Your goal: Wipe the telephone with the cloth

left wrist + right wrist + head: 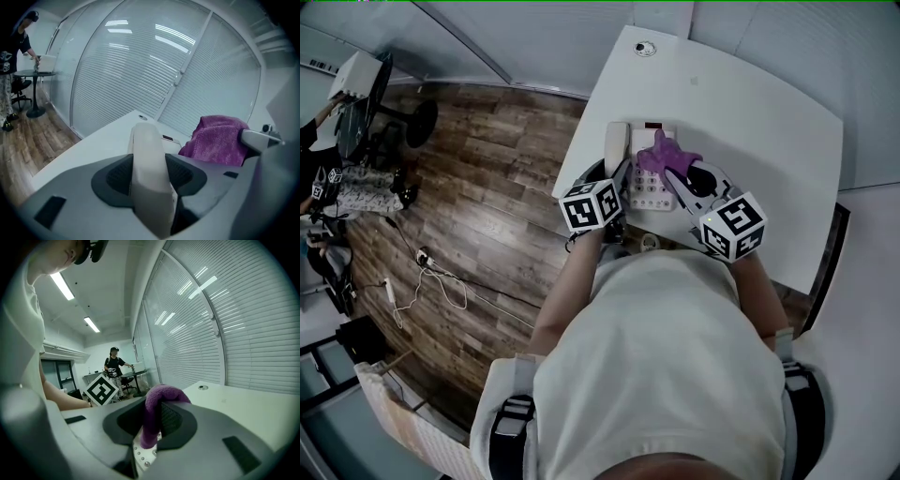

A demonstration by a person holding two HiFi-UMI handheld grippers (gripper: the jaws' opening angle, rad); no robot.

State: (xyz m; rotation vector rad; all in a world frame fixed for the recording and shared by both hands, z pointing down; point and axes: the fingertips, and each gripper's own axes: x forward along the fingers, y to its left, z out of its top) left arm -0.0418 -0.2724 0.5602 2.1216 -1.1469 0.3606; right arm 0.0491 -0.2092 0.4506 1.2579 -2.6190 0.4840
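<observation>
At 9 o'clock in the head view, the brown wood-plank floor (478, 187) runs beside the white tabletop (750, 103).

Your left tool (149, 174) comes in from the telephone's 7 o'clock, with its black-and-white marker cube (591, 204) nearest you. Its jaws stand wide, with the long white plastic handset (147, 145) between them. In the left gripper view the dark ribbed pads (112, 176) lie against both sides of the handset, so you grip it.

The handset runs along the 9 o'clock side of the white push-button telephone (652, 192). The telephone sits near your edge of the tabletop, at 12 o'clock from your chest.

The fuzzy purple cloth (661, 155) is bunched on top of the telephone, over the 12 o'clock end of its keypad.

Your right tool (152, 423) reaches in from the telephone's 4 o'clock. Its jaws are closed down to a narrow gap and pinch a fold of the cloth. That fold loops up above the jaws, and the keypad buttons show just beneath them.
</observation>
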